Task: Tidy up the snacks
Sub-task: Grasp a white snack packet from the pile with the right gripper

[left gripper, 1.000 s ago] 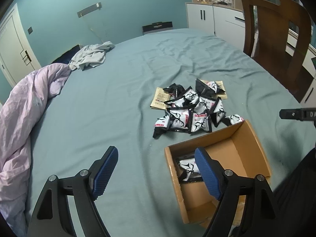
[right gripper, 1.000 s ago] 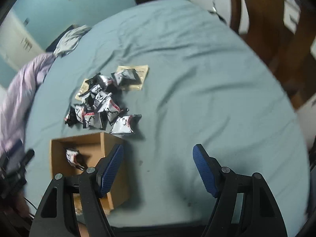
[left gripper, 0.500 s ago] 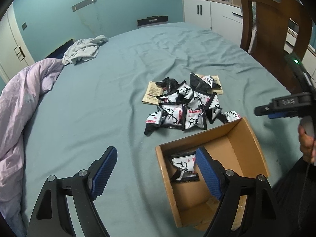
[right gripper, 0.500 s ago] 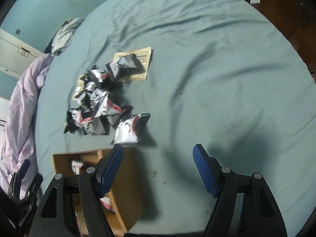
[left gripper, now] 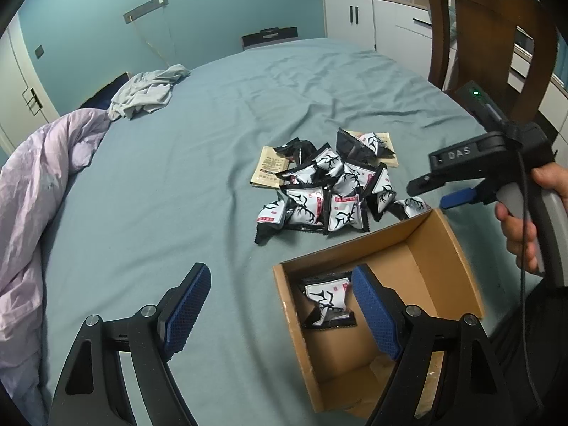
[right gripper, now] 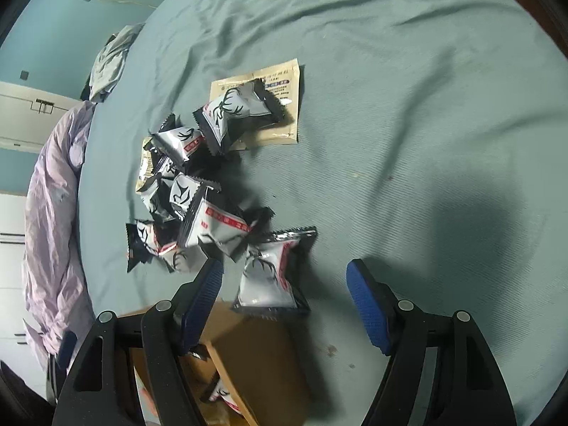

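Teal sheet over a bed [left gripper: 177,177], teal wall behind, lilac quilt [left gripper: 32,184] bunched along one edge, wooden chair [left gripper: 490,35] at the far side

Left wrist view: my left gripper [left gripper: 280,305] hangs above the near rim of the cardboard box [left gripper: 447,245], jaws spread wide, nothing between them. One pad sits over bare sheet, the other over the box interior. One snack packet [left gripper: 326,298] lies inside the box; the rest of its floor looks bare. Main pile of snack packets [left gripper: 330,191] sits on the sheet just beyond the far wall of the box, with two flat tan sachets [left gripper: 268,170] partly underneath. My right gripper [left gripper: 458,197] shows at the right, held in my hand [left gripper: 522,220], tips over the packet nearest the box corner.

Right wrist view: jaws spread, empty. A single packet [right gripper: 269,277] lies on the sheet between and just ahead of my pads, touching or nearly touching the box wall [right gripper: 255,355]. Pile stretches away beyond it.

Progress, as I judge it: barely begun. One packet boxed, roughly a dozen left on the sheet. Whether the tan sachets belong in the box I cannot tell
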Tool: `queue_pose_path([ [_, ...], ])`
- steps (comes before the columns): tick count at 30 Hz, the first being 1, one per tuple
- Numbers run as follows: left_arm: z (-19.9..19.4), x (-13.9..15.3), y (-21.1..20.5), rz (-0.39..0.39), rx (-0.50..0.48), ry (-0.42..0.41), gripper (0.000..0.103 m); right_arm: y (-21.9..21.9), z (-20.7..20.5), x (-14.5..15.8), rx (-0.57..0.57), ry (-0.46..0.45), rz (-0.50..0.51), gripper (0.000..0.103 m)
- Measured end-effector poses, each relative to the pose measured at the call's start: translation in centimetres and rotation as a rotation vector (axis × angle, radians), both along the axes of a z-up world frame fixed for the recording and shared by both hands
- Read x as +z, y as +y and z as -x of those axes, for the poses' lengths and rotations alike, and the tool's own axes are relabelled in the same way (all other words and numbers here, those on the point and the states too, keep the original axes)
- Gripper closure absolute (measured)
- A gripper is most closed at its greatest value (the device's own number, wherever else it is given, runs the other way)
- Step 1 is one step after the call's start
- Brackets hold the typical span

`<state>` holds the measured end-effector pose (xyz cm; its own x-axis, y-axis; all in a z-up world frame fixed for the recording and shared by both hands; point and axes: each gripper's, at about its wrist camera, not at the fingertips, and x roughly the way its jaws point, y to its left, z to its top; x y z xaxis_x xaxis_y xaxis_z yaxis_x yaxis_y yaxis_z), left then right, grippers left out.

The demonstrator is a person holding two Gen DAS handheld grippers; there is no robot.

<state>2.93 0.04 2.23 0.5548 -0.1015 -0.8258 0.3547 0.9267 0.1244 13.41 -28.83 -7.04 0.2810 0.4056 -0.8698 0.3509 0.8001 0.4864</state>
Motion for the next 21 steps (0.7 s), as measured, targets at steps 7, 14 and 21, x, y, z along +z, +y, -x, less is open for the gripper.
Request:
queue_pose_path([
  [7,-0.1,0.3,0.3,-0.003,0.030,-0.033,0.020,1.1,-1.1,-1.0,0.031,0.033,0.014,0.041],
  [14,-0.5,0.3,0.6,-0.008,0.058,-0.045,0.020,1.4,-1.5,-2.1,0.042,0.066,0.007,0.067],
  [21,-1.1,0.2,0.8,-0.002,0.057,-0.032,0.020,1.0,-0.1,0.7,0.011,-0.025,0.008,0.074],
])
